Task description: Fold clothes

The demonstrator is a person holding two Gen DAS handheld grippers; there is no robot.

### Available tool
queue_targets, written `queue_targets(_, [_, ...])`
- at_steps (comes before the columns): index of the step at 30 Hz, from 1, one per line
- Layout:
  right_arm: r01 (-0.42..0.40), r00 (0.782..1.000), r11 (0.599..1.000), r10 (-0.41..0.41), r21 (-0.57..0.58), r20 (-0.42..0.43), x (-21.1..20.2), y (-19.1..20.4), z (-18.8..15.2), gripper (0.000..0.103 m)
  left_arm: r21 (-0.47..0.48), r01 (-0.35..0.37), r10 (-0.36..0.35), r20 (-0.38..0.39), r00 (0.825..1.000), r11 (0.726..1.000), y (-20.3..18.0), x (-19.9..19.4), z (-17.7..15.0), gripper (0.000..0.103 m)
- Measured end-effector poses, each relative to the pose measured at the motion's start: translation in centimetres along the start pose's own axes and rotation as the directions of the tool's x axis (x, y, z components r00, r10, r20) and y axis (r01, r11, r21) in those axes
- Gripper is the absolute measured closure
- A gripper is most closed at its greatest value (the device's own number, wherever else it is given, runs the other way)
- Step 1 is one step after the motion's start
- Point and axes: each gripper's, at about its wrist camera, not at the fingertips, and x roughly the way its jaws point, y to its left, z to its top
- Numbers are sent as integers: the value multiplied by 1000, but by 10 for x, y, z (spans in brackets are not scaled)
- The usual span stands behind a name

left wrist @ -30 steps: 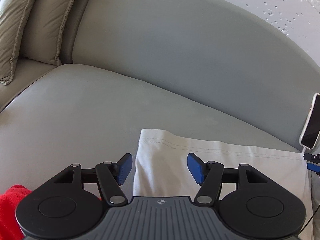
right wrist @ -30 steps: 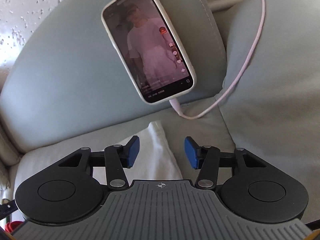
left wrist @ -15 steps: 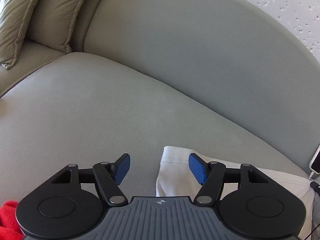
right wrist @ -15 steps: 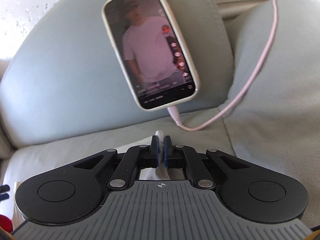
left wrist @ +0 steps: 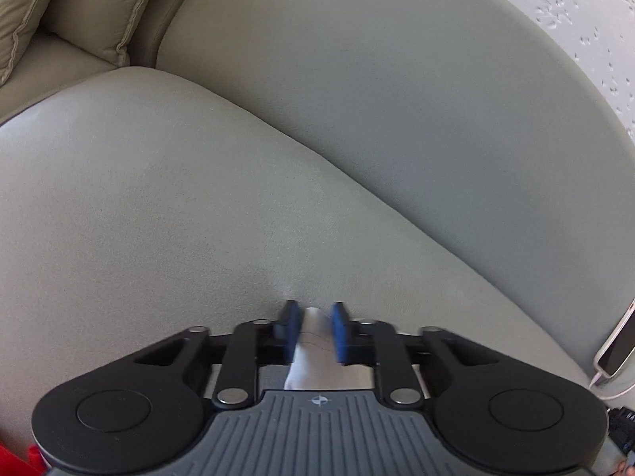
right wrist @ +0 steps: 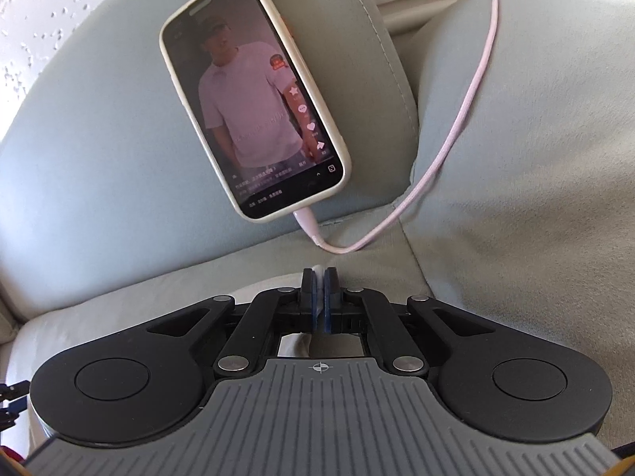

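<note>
A white garment lies on the grey sofa seat. In the left wrist view my left gripper (left wrist: 313, 319) has its blue pads closed around a corner of the white garment (left wrist: 311, 351), with a narrow gap filled by cloth. In the right wrist view my right gripper (right wrist: 318, 285) is shut on another corner of the white garment (right wrist: 317, 269); a sliver of cloth pokes out above the pads and more shows below (right wrist: 293, 344). Most of the garment is hidden under the gripper bodies.
A phone (right wrist: 254, 95) with a lit screen leans on the sofa backrest (right wrist: 99, 127), with a pink cable (right wrist: 448, 158) running right; its edge shows in the left view (left wrist: 617, 351). Red cloth (left wrist: 24, 460) lies at the lower left. A beige cushion (left wrist: 71, 4) sits far left.
My left gripper has moved forward over the garment corner and closed on it. My right gripper closed on its corner half a second ago and stays shut, now a bit lower.
</note>
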Motion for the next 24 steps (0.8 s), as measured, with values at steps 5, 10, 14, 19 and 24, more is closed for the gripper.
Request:
queue_targets(5, [8,1000,1000,-8,-4,-11,1,2,0,100,-21,19,-20,-43,999,1000,-3,-1,-3,80])
queue_targets(10, [4,999,1000,-3,25,-33,2,-1,3,100,-41,7,-9,-50,999,999,-6,-3,1,41])
queue_targets(14, [-15,999,999,17,44,-42,2,-6,3,100,16,4,-3,-53,999,1000,-9,-2,-2,48])
queue_targets(19, [-15,999,999,16,31,-42,2,-5,1,100,155,7,0,-43,999,988,-19,-1,-10,76])
queue_targets(24, [1,999,1000,-1,6,-42,1,-1,-2,100,348,-43,46,0,999,936,-43,-3,-21,102])
